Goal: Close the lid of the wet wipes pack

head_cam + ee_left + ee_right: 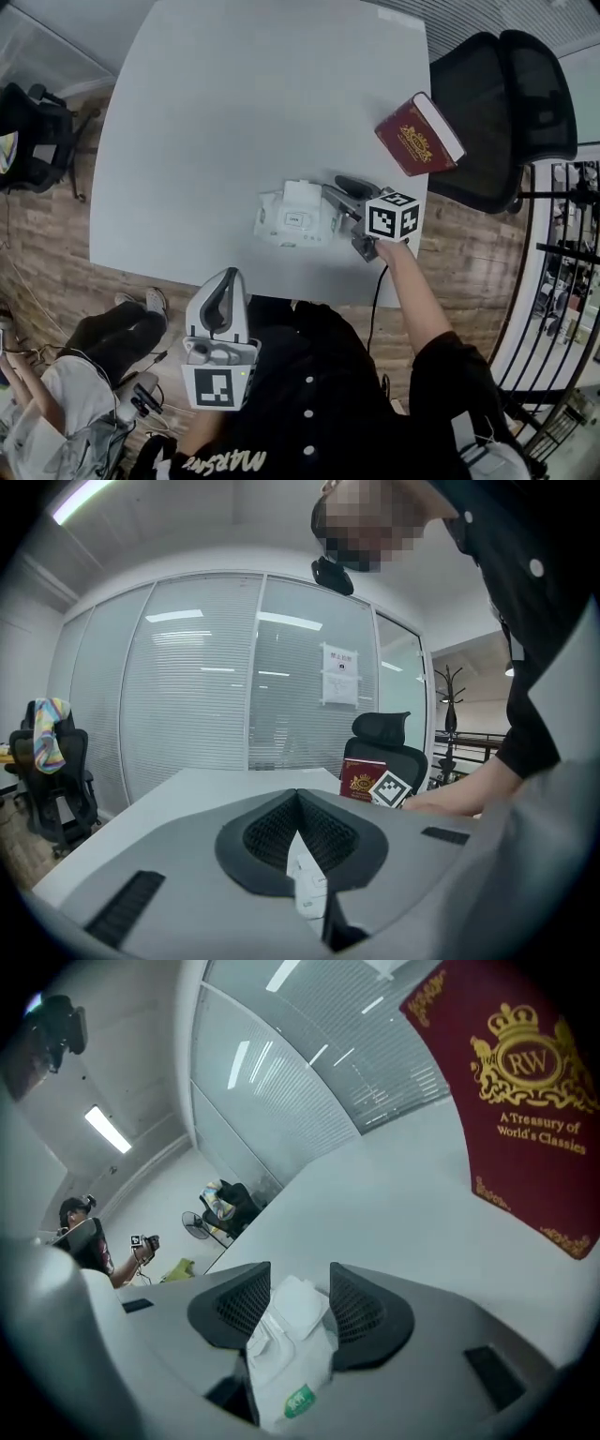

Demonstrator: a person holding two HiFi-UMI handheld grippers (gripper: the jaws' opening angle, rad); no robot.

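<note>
The white wet wipes pack (292,221) lies near the table's front edge, its flip lid (302,195) standing open. My right gripper (334,197) is at the pack's right end, jaws open. In the right gripper view the pack (289,1363) and its raised lid (298,1303) fill the gap of the right gripper (298,1281); I cannot see the pads pressing on it. My left gripper (228,277) hangs off the table's front edge, apart from the pack. In its own view the left gripper (298,799) is shut with nothing held.
A dark red hardback book (419,134) lies at the table's right edge, close behind the right gripper. A black office chair (506,103) stands beyond it and another chair (33,131) at the left. A person's legs (108,337) are on the floor at lower left.
</note>
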